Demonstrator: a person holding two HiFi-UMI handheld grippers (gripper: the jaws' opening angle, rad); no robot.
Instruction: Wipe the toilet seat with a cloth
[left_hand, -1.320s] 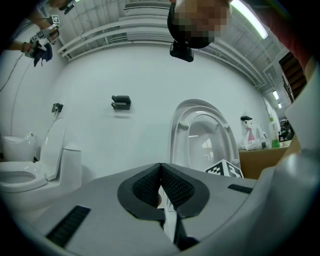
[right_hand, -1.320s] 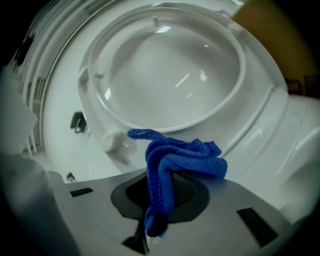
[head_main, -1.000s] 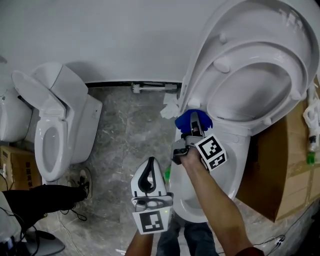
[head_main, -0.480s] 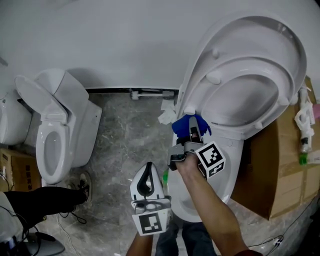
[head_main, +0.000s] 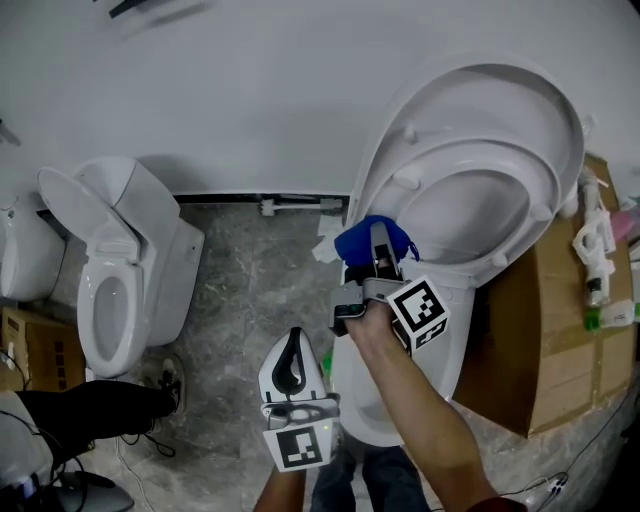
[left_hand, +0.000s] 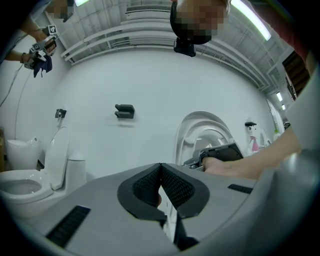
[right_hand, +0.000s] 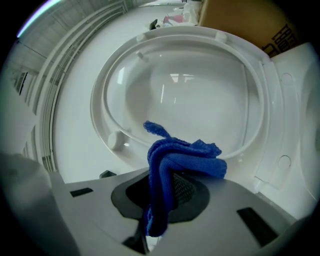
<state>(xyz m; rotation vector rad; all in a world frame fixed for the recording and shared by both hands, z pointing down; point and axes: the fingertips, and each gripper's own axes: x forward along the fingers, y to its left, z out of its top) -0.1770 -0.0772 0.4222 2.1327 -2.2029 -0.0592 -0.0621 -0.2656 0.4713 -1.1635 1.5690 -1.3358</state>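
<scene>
I see left gripper (head_main: 293, 340) and right gripper (head_main: 379, 245): pale grey moulded shells | fingers (left_hand: 175, 187): black, mesh-textured pads | marker cubes (head_main: 420, 312): white faces, black square codes | worn: blue jeans (head_main: 370, 480), dark red sleeve (head_main: 487, 503)

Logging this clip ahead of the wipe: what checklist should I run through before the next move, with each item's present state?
1. Blue cloth clamped in right gripper: ok, jaws shut on it.
2. Toilet seat raised, underside facing the cloth: ok.
3. Cloth touching seat: cannot tell.
4. Left gripper shut, empty, away from the seat: ok.
5. Cloth reaches past the jaw tips: ok.
</scene>
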